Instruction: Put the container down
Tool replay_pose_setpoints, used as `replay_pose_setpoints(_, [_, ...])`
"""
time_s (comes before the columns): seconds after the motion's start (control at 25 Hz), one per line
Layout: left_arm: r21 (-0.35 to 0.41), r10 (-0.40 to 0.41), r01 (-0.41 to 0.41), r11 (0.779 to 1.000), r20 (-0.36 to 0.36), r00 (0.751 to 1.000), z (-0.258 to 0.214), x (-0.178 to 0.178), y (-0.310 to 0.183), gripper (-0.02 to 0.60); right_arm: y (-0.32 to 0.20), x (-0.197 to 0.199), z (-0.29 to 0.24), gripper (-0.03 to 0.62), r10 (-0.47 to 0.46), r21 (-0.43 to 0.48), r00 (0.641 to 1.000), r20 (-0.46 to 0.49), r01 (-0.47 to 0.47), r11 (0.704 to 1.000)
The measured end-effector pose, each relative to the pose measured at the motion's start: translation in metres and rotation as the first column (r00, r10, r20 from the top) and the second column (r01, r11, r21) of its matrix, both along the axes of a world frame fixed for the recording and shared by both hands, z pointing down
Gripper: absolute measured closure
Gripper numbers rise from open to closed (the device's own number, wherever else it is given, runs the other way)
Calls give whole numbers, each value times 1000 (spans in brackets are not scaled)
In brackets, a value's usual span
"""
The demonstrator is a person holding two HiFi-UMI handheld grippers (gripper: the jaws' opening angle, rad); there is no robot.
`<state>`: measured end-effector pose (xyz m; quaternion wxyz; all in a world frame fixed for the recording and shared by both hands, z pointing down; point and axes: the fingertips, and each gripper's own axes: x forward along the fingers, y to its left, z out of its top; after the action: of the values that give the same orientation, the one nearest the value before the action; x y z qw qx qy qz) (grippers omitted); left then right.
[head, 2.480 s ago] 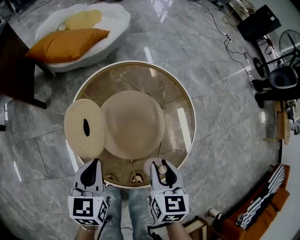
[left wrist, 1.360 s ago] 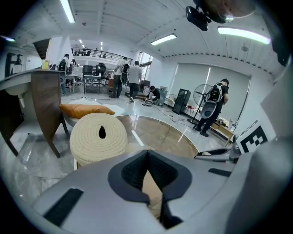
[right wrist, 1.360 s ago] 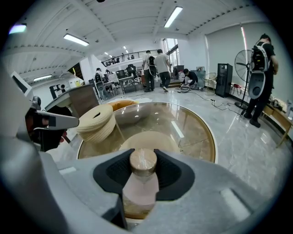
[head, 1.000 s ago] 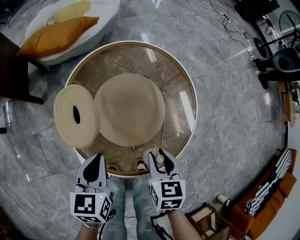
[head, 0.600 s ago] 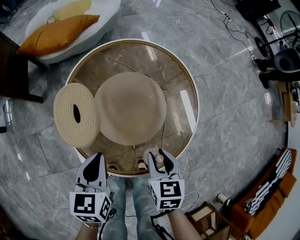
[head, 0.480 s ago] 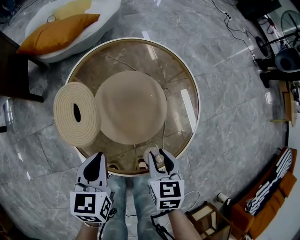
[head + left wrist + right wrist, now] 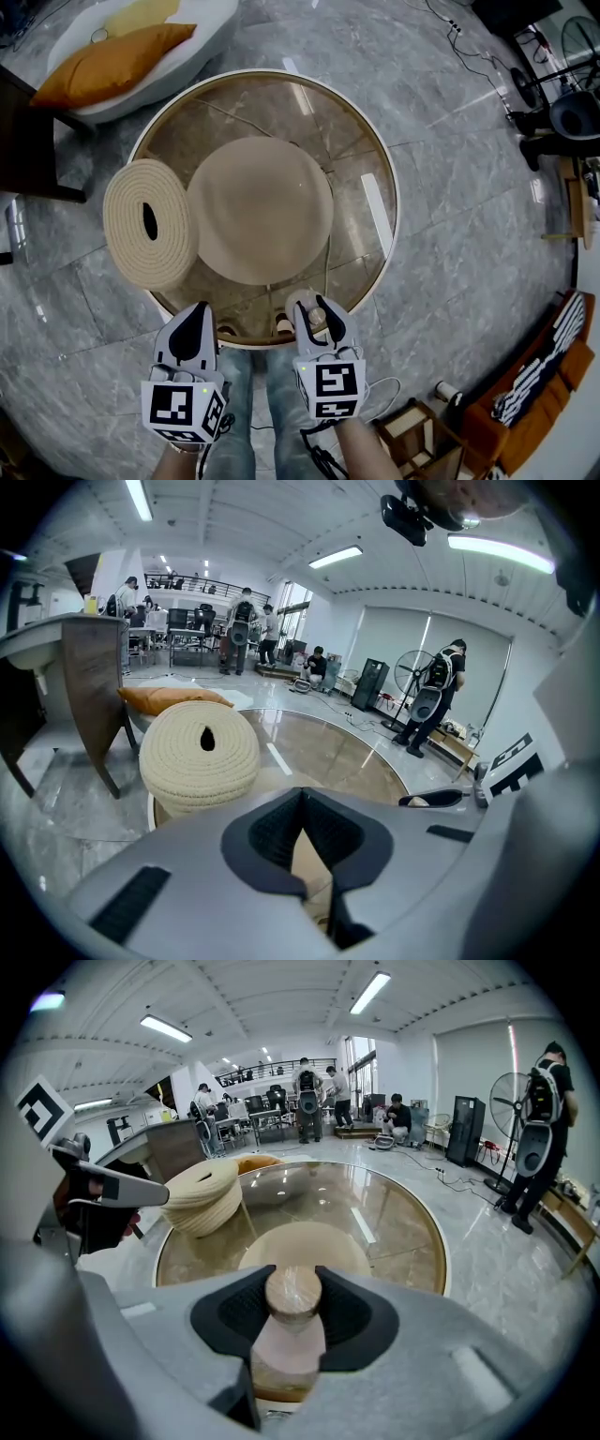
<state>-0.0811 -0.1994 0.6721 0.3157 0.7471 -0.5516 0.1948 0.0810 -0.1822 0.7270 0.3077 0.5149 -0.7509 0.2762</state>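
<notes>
Container: a small jar-like container with a round, wood-coloured stopper and a pale pinkish body below it. It is off the tabletop, held over the near edge.
Right claw: the right claw is fairly wide apart and closed on the container. Its dark pads press on either side at the stopper and the top of the body.
Left claw: the left claw has its tips together with nothing between them. It hangs over the near edge, left of the right claw.
Tabletop: a round glass tabletop with a pale rim, the floor showing through it.
Centre: a round tan disc covers the middle.
Left edge: a coiled rope piece overhangs the rim and touches the disc.
Free ground: bare glass lies between the disc and the near edge, and along the right edge.
Handling (judged): probably light and stiff. The stopper's sheen suggests a smooth, somewhat slippery top. The body may be glass or ceramic, so it could break against the hard glass.
Hold (judged): a grip this high can let the body swing. A hold lower on the body would be steadier, with the base kept level.
Risk (judged): set on the near rim, it could tip off.
</notes>
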Motion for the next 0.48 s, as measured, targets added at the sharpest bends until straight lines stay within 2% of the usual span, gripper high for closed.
replay_pose_setpoints(0.48, [-5, 2, -2, 1000, -3, 1000, 6, 2, 5, 585, 7, -6, 0, 459, -4, 32, 1000, 12, 3, 999])
